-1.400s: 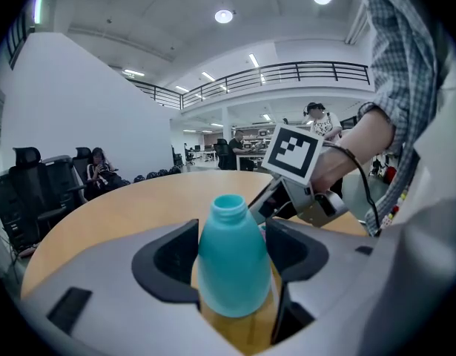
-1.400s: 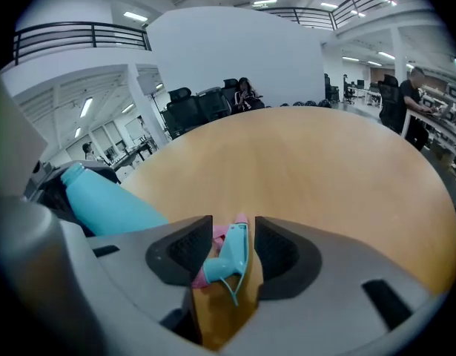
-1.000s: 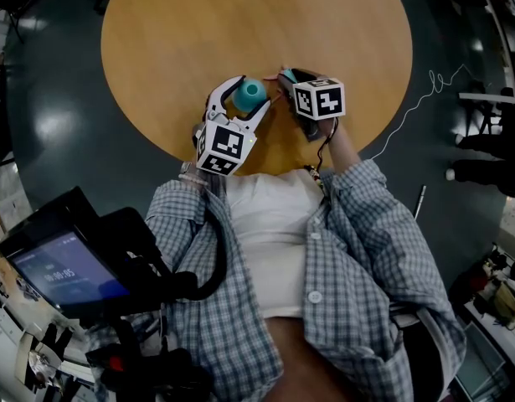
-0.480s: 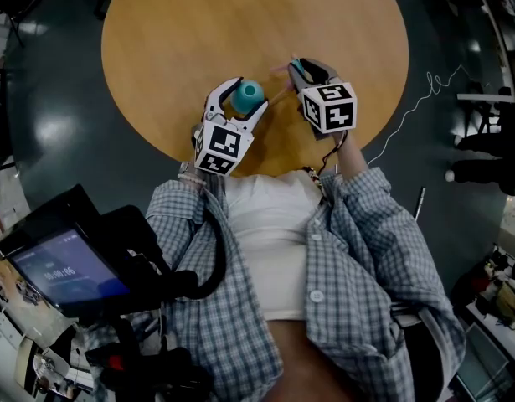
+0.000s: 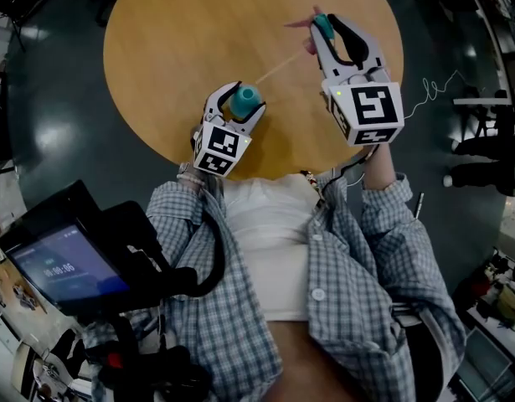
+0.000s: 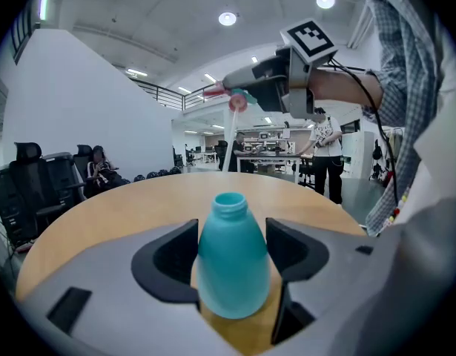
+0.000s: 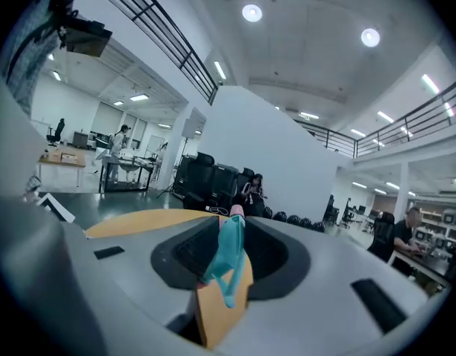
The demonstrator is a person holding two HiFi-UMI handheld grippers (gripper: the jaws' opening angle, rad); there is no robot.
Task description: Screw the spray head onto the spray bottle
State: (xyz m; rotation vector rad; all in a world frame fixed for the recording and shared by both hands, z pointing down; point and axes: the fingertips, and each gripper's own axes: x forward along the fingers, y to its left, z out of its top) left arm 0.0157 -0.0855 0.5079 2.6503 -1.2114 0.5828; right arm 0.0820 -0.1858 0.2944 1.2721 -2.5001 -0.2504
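Bringing the spray head (image 7: 229, 254) over looks like the step in hand: the right claw (image 5: 334, 32), whose jaws have just been closing, pinches it high off the tabletop (image 5: 198, 32), pointing near level, with the dip tube (image 5: 278, 65) trailing toward the left claw (image 5: 243, 97). That claw, tilted slightly down, clamps the upright spray bottle (image 6: 233, 262) between its jaws. Next, the tube probably has to be fed into the open neck before any twisting.
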